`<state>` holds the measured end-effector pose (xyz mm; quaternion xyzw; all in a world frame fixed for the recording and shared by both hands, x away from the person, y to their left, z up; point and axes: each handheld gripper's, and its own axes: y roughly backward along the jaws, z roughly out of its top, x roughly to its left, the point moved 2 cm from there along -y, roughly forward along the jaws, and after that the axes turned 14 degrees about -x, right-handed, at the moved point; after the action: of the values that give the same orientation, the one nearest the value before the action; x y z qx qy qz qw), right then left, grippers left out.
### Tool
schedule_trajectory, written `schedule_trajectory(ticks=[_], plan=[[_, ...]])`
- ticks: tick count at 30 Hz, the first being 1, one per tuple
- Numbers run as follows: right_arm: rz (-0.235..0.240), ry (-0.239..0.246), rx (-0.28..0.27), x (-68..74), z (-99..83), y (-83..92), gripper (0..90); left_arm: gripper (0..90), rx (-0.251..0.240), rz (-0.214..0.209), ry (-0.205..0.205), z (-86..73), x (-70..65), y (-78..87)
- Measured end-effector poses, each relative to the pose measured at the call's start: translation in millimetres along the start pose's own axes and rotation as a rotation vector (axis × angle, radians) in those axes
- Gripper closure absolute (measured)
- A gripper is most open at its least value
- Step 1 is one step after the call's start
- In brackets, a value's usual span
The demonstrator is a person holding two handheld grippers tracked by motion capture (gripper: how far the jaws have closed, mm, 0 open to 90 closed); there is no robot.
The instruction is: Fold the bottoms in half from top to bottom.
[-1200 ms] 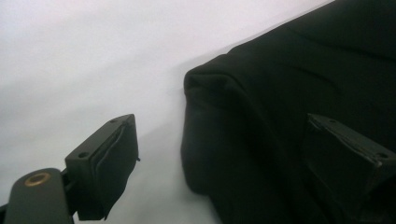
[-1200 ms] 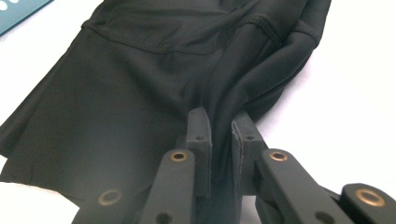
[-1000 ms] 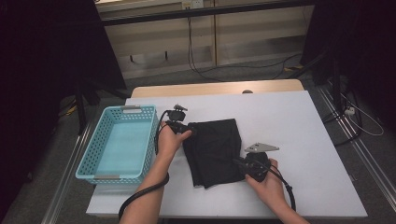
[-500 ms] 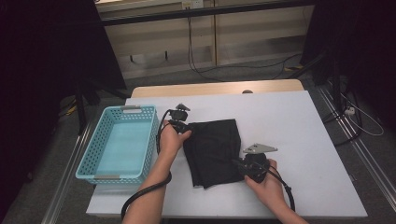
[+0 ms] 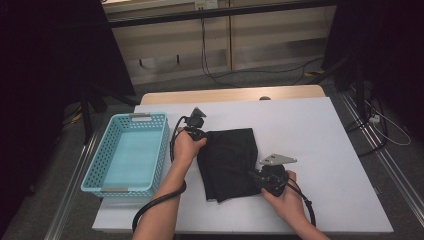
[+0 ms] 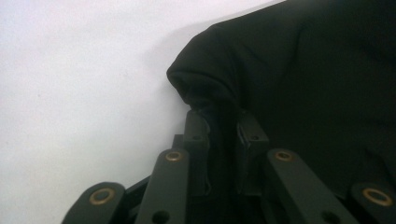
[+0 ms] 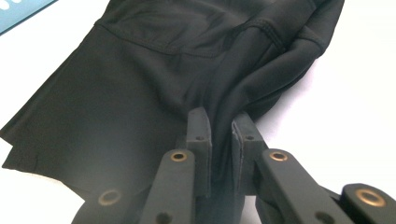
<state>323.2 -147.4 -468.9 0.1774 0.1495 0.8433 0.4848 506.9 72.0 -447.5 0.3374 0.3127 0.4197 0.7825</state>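
Both tongs have hold of the black cloth (image 5: pixel 227 162), which lies flat on the white table (image 5: pixel 320 135) just right of the blue basket (image 5: pixel 127 155).

Left tongs (image 5: pixel 200 136) sit at the cloth's far left corner, the corner nearest the basket. Their jaws have just been closing, and in the left gripper view the left tongs (image 6: pixel 220 126) now pinch a rolled fold of the cloth (image 6: pixel 303 74) between the pads, with the fabric bunched up in a rounded hump just beyond the tips. White table (image 6: pixel 79 70) shows to the left of that hump.

Right tongs (image 5: pixel 257 176) sit at the cloth's near right edge, on the side away from the basket, with the grey plate on top of them. In the right gripper view the right tongs (image 7: pixel 219 123) are nearly closed on a gathered ridge of the cloth (image 7: pixel 140 79), which rises in folds from between the pads and spreads out flat beyond them. A seam runs across the cloth farther off, and a sliver of the basket (image 7: pixel 18 11) shows at the top left corner past the cloth.

Each hand grips its tool from the near side of the cloth: the left hand (image 5: pixel 187 147) between basket and cloth, the right hand (image 5: pixel 282 195) near the table's front edge. The basket stands close to the cloth but apart from it.
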Motion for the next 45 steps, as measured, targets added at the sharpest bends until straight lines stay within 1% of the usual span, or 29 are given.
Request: schedule_trajectory(ticks=[3, 5, 6, 8, 14, 17, 24, 27, 30, 32, 33, 37, 39, 45], plan=[[0.002, -0.001, 0.001, 0.0, 0.0, 0.7, 80.5, 78.9, 0.019, -0.003, 0.014, 1.9, 0.0, 0.9], [0.0, -0.003, 0.001, 0.2, 0.5, 1.3, 80.6, 79.3, 0.019, -0.006, 0.029, 3.2, 0.0, 1.8], [-0.001, -0.001, -0.002, 0.3, 0.8, 1.7, 80.5, 79.5, 0.032, -0.007, 0.029, 4.3, 0.2, 3.2], [0.0, 0.002, -0.005, 0.6, 1.6, 2.6, 80.6, 79.8, 0.041, -0.012, 0.042, 6.9, 0.0, 6.5], [0.004, 0.007, -0.012, 2.3, 3.1, 3.8, 80.6, 80.1, 0.069, -0.009, 0.034, 15.2, -2.7, 15.1], [0.008, 0.012, -0.02, 2.8, 5.0, 5.5, 80.7, 80.2, 0.094, -0.002, 0.027, 18.5, -4.5, 18.2], [0.007, 0.02, -0.036, 2.5, 8.1, 8.8, 80.7, 80.5, 0.122, -0.001, 0.039, 24.4, -6.5, 27.1], [0.009, 0.014, -0.041, 2.1, 8.7, 9.5, 80.8, 80.5, 0.13, 0.0, 0.042, 26.7, -7.0, 30.9], [0.011, 0.016, -0.047, 3.0, 9.7, 10.0, 80.8, 80.6, 0.143, 0.003, 0.036, 29.5, -7.5, 35.4], [0.014, 0.021, -0.05, 3.6, 10.3, 10.1, 80.8, 80.6, 0.143, 0.006, 0.036, 30.5, -8.2, 37.4], [0.014, 0.022, -0.05, 4.1, 10.4, 10.2, 80.8, 80.6, 0.154, 0.007, 0.032, 31.3, -8.2, 39.0], [0.014, 0.045, -0.059, 7.6, 12.1, 11.0, 80.8, 80.6, 0.169, 0.01, 0.026, 33.9, -8.5, 44.0], [0.021, 0.046, -0.067, 9.1, 13.3, 11.3, 80.7, 80.6, 0.174, 0.015, 0.019, 35.7, -8.5, 47.0], [0.031, 0.056, -0.084, 11.9, 16.3, 12.4, 80.8, 80.6, 0.196, 0.022, 0.017, 39.6, -8.2, 54.9]])
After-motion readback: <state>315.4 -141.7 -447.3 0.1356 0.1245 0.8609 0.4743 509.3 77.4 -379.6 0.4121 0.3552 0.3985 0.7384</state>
